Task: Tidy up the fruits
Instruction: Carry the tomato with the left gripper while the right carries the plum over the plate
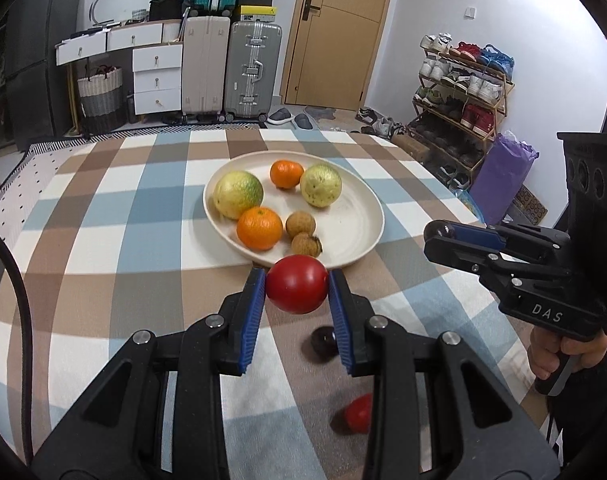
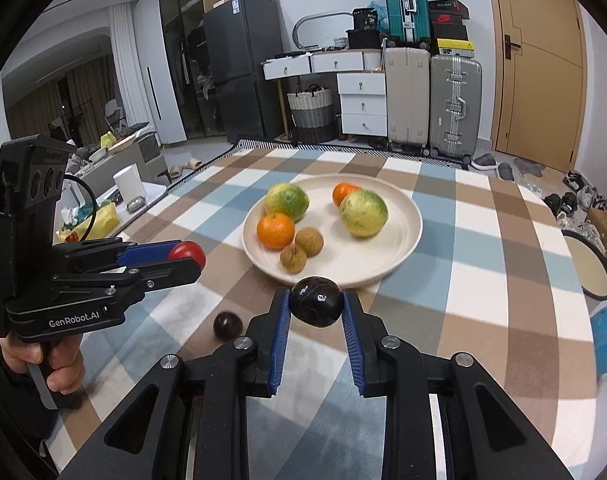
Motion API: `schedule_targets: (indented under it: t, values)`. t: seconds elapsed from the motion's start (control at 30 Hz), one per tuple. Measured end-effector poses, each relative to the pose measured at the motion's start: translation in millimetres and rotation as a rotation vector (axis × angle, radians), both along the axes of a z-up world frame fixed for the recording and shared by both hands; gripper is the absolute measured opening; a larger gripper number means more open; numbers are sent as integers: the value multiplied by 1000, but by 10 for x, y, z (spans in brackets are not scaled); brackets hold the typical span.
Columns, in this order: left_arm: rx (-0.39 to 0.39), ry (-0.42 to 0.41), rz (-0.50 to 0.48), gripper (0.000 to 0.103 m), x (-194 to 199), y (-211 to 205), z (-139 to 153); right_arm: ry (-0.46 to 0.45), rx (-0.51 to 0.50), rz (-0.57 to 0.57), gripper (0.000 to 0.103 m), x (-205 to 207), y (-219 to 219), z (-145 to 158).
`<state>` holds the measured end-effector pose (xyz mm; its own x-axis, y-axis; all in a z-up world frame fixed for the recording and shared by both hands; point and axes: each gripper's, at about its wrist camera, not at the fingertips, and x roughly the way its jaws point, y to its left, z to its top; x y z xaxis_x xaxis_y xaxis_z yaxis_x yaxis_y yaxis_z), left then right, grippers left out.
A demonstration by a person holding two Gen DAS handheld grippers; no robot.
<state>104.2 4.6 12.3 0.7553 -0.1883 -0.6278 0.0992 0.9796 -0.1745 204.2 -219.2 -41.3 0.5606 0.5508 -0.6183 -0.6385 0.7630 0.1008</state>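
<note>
Left wrist view: left gripper [image 1: 296, 290] angled downward, clamped on red fruit [image 1: 296, 289] near plate [image 1: 355, 224], right gripper [image 1: 437, 236] marked "DAS"; right wrist view: right gripper [image 2: 316, 307] pinching dark fruit [image 2: 315, 301] before plate [image 2: 399, 236], left gripper [image 2: 185, 258] lettered "GenRobot.AI".

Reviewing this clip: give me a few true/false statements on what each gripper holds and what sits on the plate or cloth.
1. The left gripper is shut on a red tomato. True.
2. The right gripper is empty. False: it grips a dark purple fruit.
3. The cream plate holds two oranges. True.
4. No fruit lies on the checked tablecloth. False: another dark fruit lies there.
</note>
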Motion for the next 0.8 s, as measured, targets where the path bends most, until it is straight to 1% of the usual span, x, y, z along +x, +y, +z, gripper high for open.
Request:
schedule_targets:
  t: [0.2,0.4,0.8]
  values:
    - [17,-16,24,29,177,27,72,-24,15,-5,27,137,6,101]
    - [11,-19,58,29,344,113,60,-32,30,-5,27,273,24,109]
    - [27,-23,39,29,629,61,59,-20,31,-17,27,532,96,63]
